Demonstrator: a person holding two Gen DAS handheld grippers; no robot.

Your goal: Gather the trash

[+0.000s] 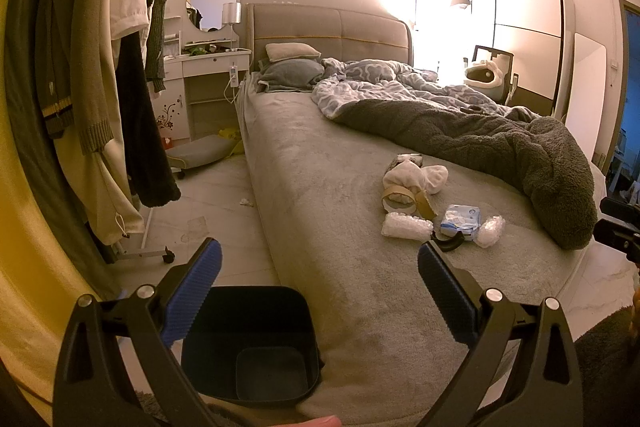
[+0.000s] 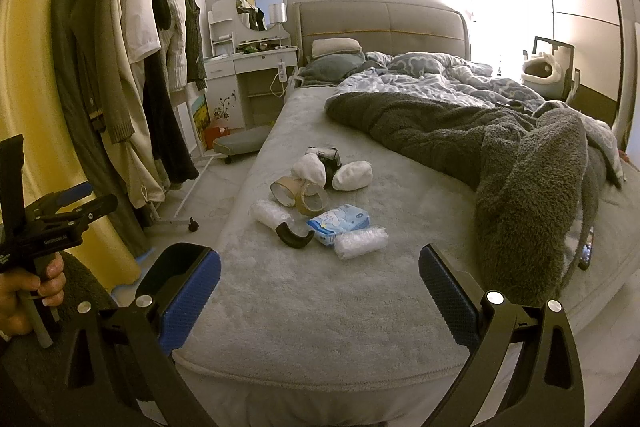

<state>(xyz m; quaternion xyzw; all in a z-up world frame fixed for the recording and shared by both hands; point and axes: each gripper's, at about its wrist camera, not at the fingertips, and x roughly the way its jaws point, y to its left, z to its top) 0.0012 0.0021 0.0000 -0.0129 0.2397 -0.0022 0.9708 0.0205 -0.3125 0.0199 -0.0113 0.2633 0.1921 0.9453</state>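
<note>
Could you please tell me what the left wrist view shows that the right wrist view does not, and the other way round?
Only the left wrist view shows the dark bin on the floor against the foot of the bed. Only the right wrist view shows the hand holding the left gripper's handle. Both show the grey bed with the same small pile: tape rolls, tissue pack, and bubble wrap. Both show the clothes rack and the white dresser. Each view's own gripper, left and right, is open and empty.

small trash pile (image 2: 320, 203) mid-bed; empty black bin (image 1: 256, 343) on floor
</note>
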